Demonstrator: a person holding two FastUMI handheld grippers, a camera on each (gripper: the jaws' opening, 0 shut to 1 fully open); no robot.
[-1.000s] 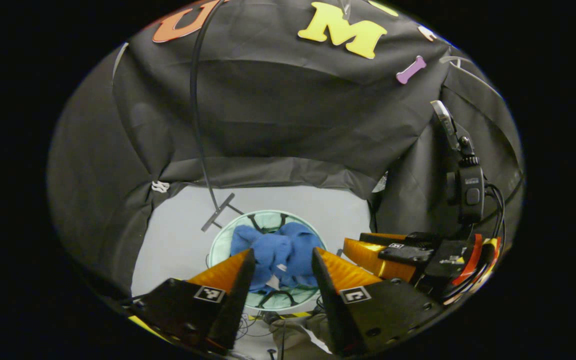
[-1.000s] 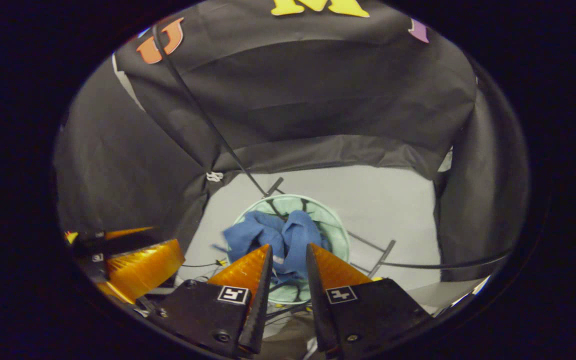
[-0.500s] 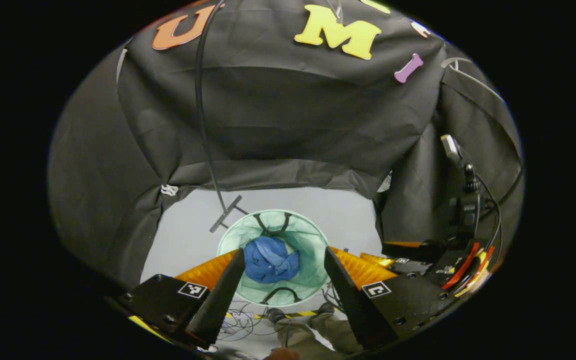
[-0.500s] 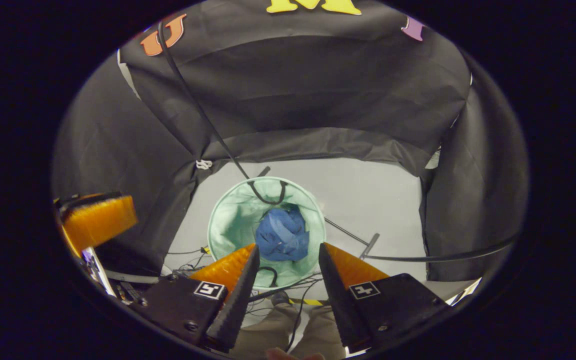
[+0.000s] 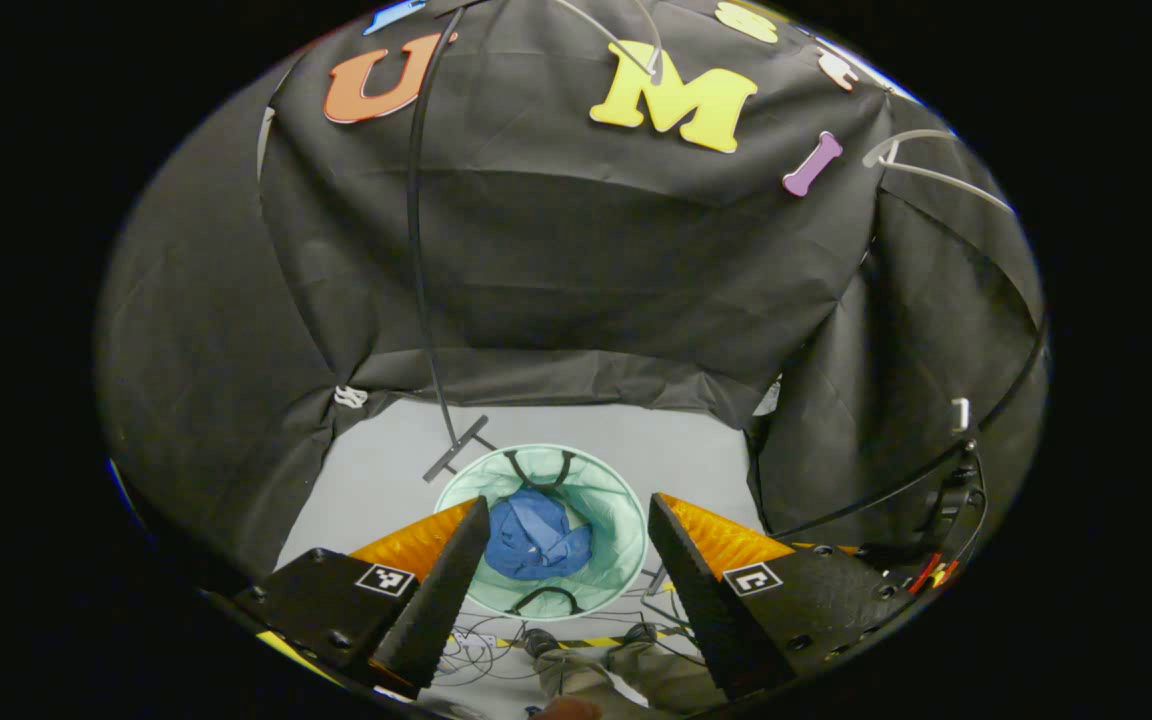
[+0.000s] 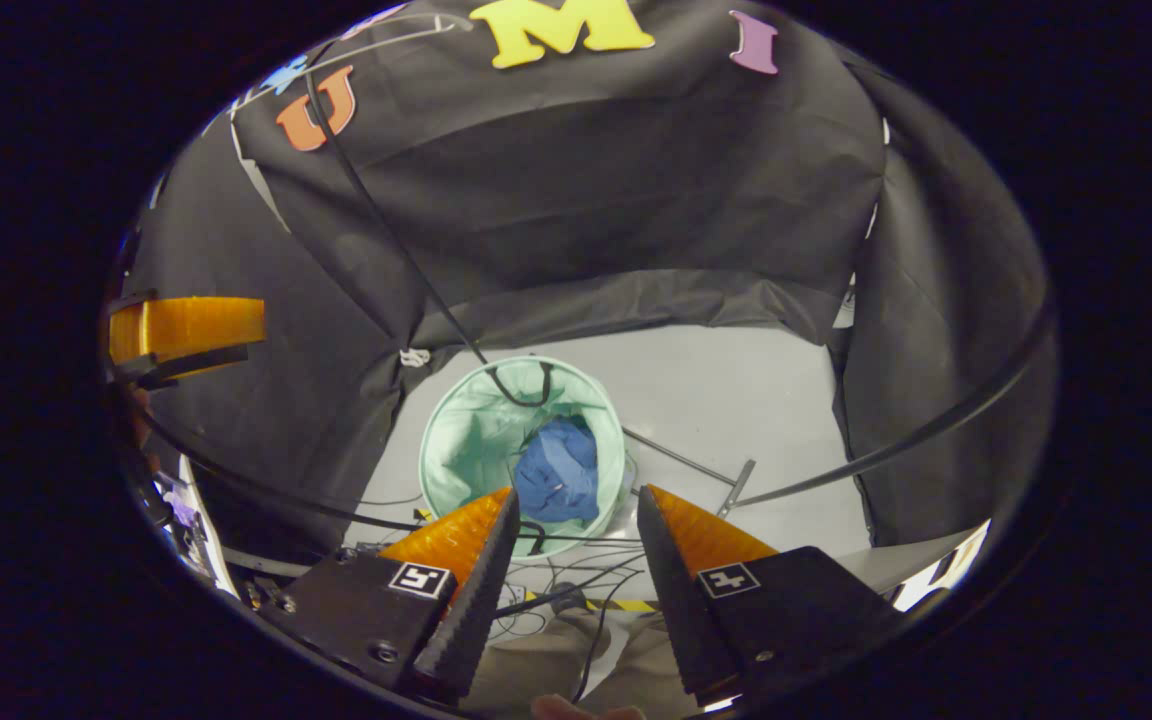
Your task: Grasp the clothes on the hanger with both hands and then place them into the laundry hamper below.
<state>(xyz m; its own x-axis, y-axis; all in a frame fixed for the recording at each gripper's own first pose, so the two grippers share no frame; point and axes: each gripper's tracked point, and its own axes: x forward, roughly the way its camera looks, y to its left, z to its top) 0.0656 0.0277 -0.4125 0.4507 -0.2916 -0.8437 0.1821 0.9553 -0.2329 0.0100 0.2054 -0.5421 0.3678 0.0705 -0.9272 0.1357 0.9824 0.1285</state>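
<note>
A crumpled blue garment [image 5: 536, 535] lies inside the pale green laundry hamper [image 5: 616, 510] at lower centre of the left gripper view, framed by the empty left gripper [image 5: 568, 515], fingers spread. In the right gripper view, the right gripper [image 6: 576, 500] likewise hangs open above it. Black cables [image 6: 576, 585] trail across the grey floor [image 6: 736, 400] beside the hamper's rim.
</note>
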